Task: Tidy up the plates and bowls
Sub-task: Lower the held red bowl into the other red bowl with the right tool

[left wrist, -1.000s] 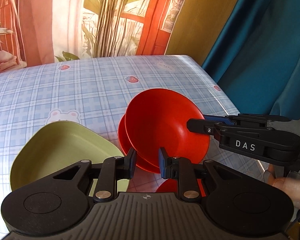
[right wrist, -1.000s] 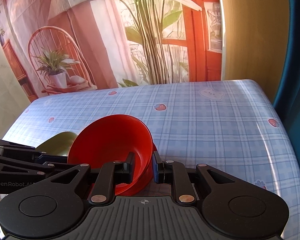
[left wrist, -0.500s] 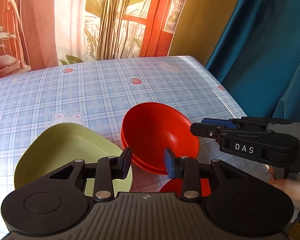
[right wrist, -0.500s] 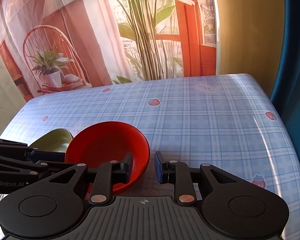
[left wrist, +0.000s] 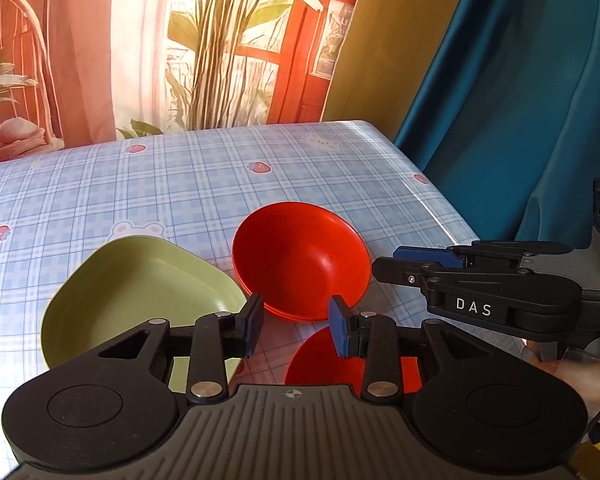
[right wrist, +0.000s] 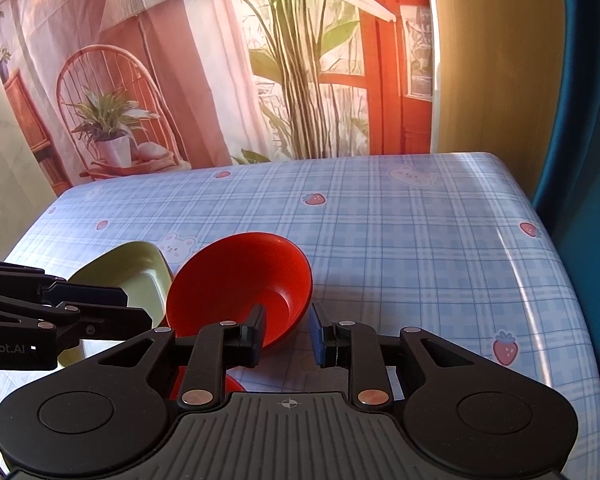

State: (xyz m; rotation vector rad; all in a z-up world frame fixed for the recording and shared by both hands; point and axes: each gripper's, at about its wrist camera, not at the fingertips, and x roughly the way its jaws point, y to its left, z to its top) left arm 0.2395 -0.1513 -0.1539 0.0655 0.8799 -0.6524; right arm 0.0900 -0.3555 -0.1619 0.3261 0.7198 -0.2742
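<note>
A red bowl (left wrist: pixel 300 256) sits nested on another red dish on the blue checked tablecloth (left wrist: pixel 160 188); it also shows in the right wrist view (right wrist: pixel 240 284). A green heart-shaped plate (left wrist: pixel 136 300) lies just left of it, also in the right wrist view (right wrist: pixel 128 276). A second red dish (left wrist: pixel 324 360) lies near the front edge under my left gripper. My left gripper (left wrist: pixel 296 324) is open and empty, just in front of the red bowl. My right gripper (right wrist: pixel 288 332) is open and empty at the bowl's right front rim; it also shows in the left wrist view (left wrist: pixel 412 262).
The table's right edge (right wrist: pixel 560 264) drops off beside a teal curtain (left wrist: pixel 520 100). A printed backdrop (right wrist: pixel 220 60) hangs behind the far edge. The checked tablecloth stretches behind and to the right of the dishes.
Both grippers let go of the red bowl and opened. The bowl went from tilted and held up to resting nested on the dish. Both grippers drew back a little.
</note>
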